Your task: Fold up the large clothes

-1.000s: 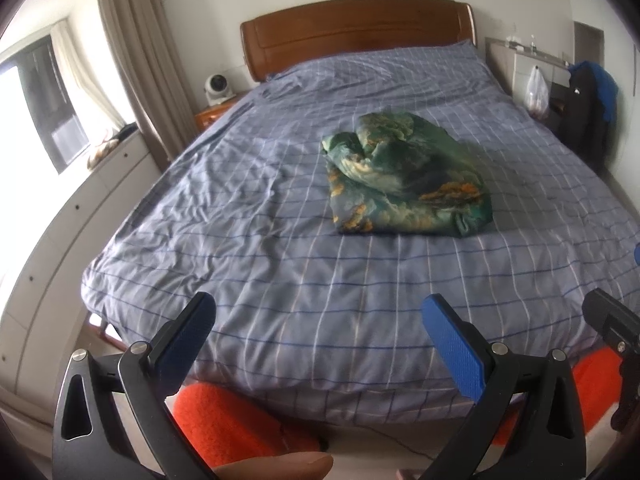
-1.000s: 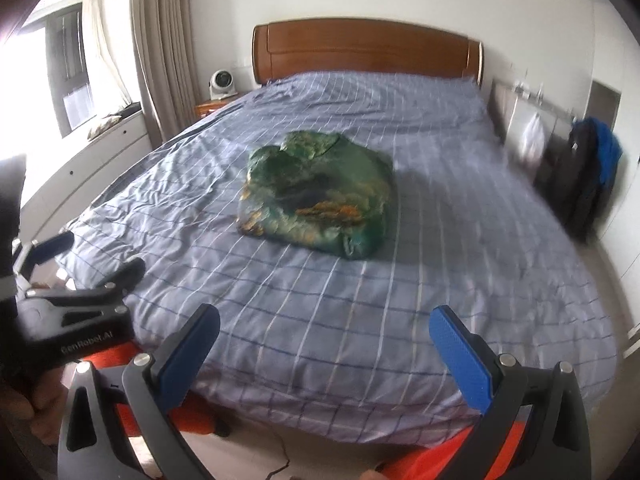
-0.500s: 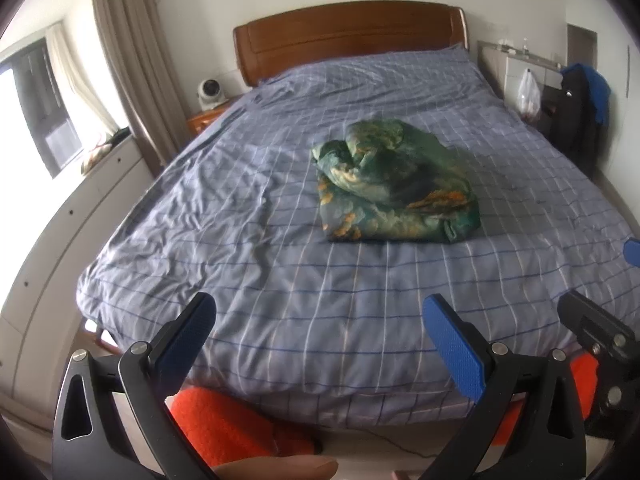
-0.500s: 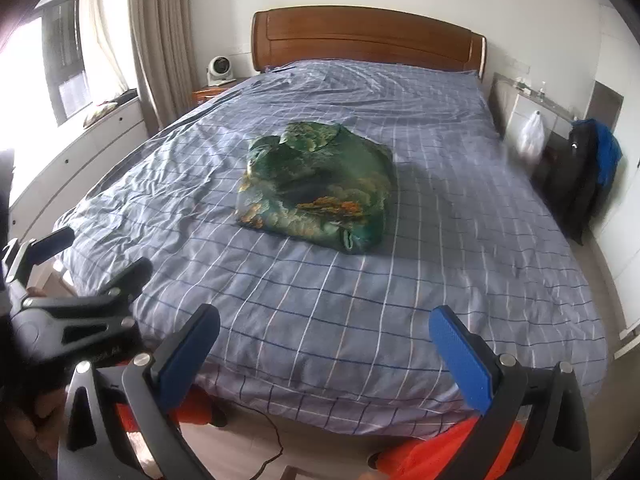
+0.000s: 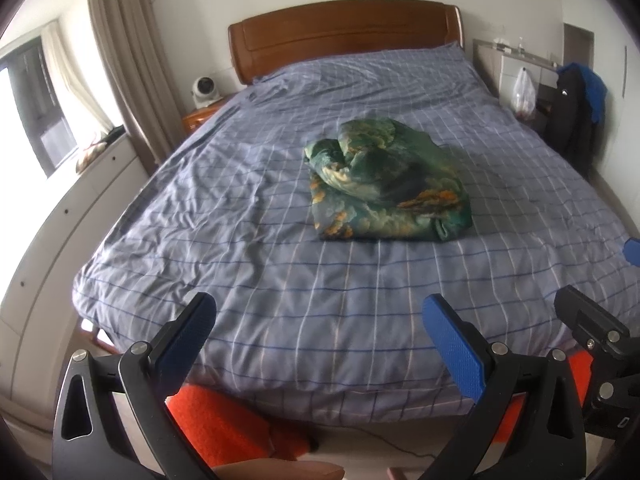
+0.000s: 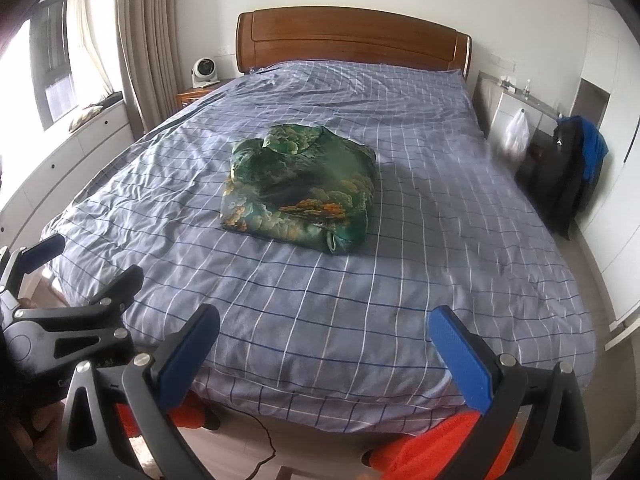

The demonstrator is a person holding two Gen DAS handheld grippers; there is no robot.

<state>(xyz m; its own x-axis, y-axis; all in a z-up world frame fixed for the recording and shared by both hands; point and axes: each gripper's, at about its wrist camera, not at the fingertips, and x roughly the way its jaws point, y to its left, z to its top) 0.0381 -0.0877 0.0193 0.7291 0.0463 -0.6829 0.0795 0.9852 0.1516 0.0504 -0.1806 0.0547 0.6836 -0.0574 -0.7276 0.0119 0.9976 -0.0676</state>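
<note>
A green garment with orange and cream print lies bunched in a loose pile in the middle of the bed; it also shows in the right wrist view. My left gripper is open and empty, held off the foot of the bed, well short of the garment. My right gripper is open and empty, also at the foot of the bed. The right gripper shows at the right edge of the left wrist view; the left gripper shows at the left of the right wrist view.
The bed has a blue checked cover and a wooden headboard. A white cabinet runs along the left under a window. A nightstand with a small fan stands at the far left. Dark clothes hang at the right. Orange slippers are on the floor.
Both grippers have risen and shifted slightly, so the bed and garment sit a little lower and nearer the centre of each view. Both stay open. The garment has not moved.
</note>
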